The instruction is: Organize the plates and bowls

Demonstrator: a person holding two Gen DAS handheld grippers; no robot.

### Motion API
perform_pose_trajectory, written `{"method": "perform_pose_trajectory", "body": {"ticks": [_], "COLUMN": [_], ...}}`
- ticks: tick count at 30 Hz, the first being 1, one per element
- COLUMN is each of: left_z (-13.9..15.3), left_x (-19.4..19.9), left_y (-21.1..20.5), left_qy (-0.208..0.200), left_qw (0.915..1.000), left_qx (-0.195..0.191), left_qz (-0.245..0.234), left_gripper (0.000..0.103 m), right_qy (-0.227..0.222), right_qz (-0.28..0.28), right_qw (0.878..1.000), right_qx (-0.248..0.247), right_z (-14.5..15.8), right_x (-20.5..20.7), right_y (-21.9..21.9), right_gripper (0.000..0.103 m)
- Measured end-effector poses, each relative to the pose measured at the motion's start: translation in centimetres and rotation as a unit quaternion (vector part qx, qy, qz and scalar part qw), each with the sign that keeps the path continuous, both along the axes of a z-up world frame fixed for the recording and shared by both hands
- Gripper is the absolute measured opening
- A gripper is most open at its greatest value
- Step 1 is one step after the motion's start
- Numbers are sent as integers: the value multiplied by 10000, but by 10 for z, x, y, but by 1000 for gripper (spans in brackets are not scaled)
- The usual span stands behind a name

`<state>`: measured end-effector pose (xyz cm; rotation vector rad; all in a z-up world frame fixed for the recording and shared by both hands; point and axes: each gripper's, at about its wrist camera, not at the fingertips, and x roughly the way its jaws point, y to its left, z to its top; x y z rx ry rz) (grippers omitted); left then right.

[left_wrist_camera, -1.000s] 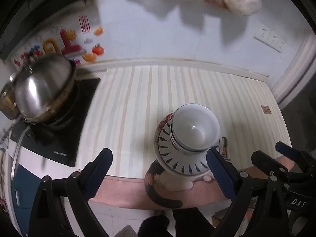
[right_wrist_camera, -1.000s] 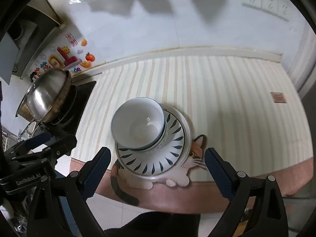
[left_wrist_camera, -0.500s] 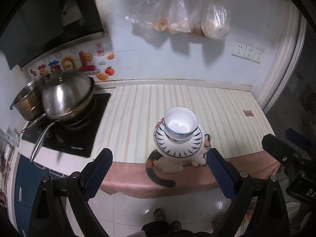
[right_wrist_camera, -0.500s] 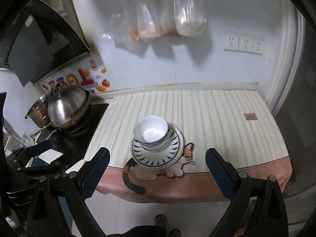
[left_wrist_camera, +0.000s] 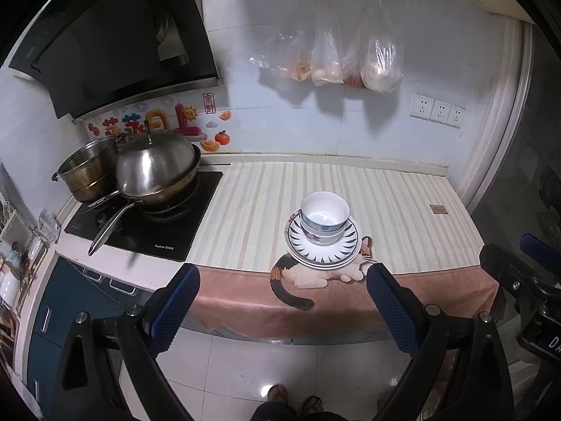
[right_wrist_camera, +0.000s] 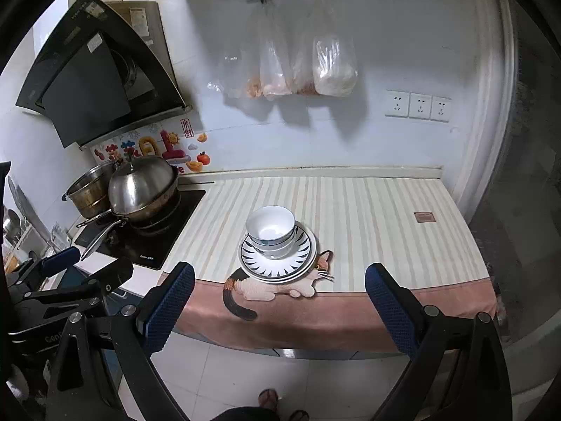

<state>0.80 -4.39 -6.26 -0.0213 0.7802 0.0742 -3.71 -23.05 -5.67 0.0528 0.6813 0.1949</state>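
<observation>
Lidded wok (left_wrist_camera: 156,172), 3 sockets (right_wrist_camera: 419,106).

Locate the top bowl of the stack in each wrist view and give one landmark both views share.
Left wrist view: the top bowl sits right of centre, nested on the stacked plates, beyond the open left tongs.
Right wrist view: the top bowl sits just left of centre, beyond the open right tongs.
Shared landmark: the cat print on the cloth, under the plates' near edge.

White bowls (left_wrist_camera: 325,215) on blue-petalled plates (left_wrist_camera: 322,249); cream-striped cloth (left_wrist_camera: 385,203), calico cat print (left_wrist_camera: 308,275)
</observation>
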Motion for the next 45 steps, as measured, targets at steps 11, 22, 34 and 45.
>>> {"method": "perform_pose_trajectory", "body": {"ticks": [11, 22, 34, 45], "left_z": [6, 14, 14, 12], "left_x": [-16, -23, -22, -17], "left_y": [14, 28, 34, 39], "left_qy": [-157, -327, -379, -356], "left_qw": [9998, 9994, 9992, 9993], "left_qx": [60, 112, 119, 51], "left_qz": [52, -23, -71, -76], "left_gripper": [97, 97, 97, 97], "right_qy": [-164, -272, -224, -205], "right_qz": [-177, -327, -353, -456], "right_qw": [9996, 9990, 9990, 9986], "right_qx": [-130, -139, -158, -191], "right_z": [7, 11, 7, 3], "right_x": [-29, -34, -28, -23], "right_y": [2, 15, 24, 25], "right_gripper": [100, 101, 101, 101]}}
